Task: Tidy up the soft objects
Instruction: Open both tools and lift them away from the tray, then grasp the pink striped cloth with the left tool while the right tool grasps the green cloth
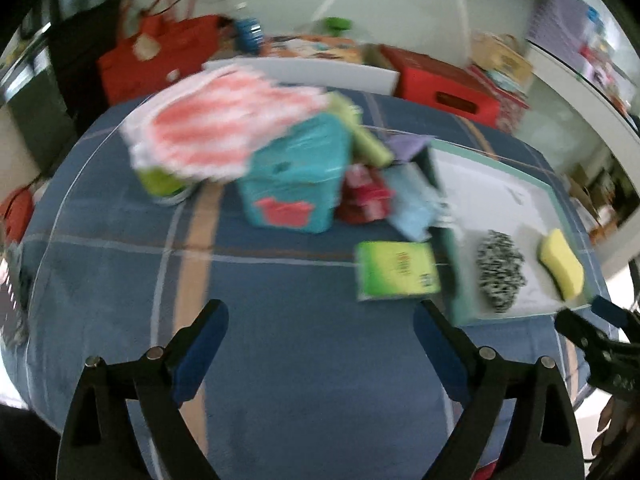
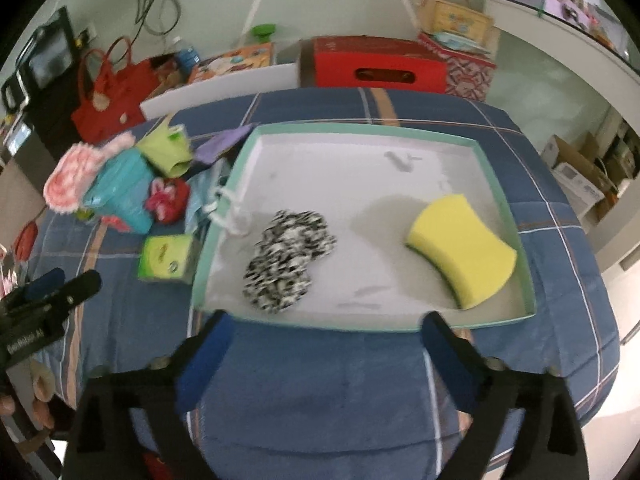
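Observation:
A shallow teal-rimmed tray lies on the blue plaid table. In it are a yellow sponge and a black-and-white scrunchie; both also show in the left wrist view, the sponge and the scrunchie. Left of the tray is a pile: a pink-and-white cloth, a teal pack, a red fluffy item, a light blue cloth and a green sponge pack. My left gripper is open and empty above the table, before the pile. My right gripper is open and empty at the tray's near edge.
A red bag, a red box, a white board and patterned boxes stand behind the table. The table edge falls away on the right, with cardboard boxes beyond. Bare cloth lies in front of both grippers.

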`<action>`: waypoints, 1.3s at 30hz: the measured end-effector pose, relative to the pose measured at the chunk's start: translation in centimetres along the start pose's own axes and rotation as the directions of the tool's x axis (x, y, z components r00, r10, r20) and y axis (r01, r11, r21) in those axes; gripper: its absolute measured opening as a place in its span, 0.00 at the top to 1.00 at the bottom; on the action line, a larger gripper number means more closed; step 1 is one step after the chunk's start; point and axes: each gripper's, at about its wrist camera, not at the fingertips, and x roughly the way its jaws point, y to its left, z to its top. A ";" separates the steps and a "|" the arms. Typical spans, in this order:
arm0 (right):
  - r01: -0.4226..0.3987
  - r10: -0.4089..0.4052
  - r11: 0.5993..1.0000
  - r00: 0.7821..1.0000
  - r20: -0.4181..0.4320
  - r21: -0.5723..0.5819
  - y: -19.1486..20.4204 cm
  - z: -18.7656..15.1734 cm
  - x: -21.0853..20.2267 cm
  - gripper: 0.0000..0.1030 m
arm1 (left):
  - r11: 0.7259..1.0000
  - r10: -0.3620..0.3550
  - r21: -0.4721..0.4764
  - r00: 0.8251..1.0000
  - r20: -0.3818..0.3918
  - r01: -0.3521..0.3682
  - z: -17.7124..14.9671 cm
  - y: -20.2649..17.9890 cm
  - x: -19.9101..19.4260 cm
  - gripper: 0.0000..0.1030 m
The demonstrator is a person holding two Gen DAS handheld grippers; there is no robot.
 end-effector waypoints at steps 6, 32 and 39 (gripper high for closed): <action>-0.014 0.013 0.999 1.000 -0.018 -0.033 2.6 -0.4 0.1 0.00 | 0.997 0.041 -0.071 0.999 0.001 -0.041 -0.9 3.4 -0.5 0.09; -0.074 0.067 0.992 0.996 -0.064 -0.098 7.0 1.1 2.9 0.00 | 0.992 0.032 -0.120 0.997 -0.068 -0.040 1.0 4.5 2.4 0.09; -0.095 0.091 0.991 0.995 -0.047 -0.096 8.0 3.0 2.9 0.00 | 0.986 0.056 -0.156 0.998 -0.003 -0.056 4.4 6.9 0.7 0.09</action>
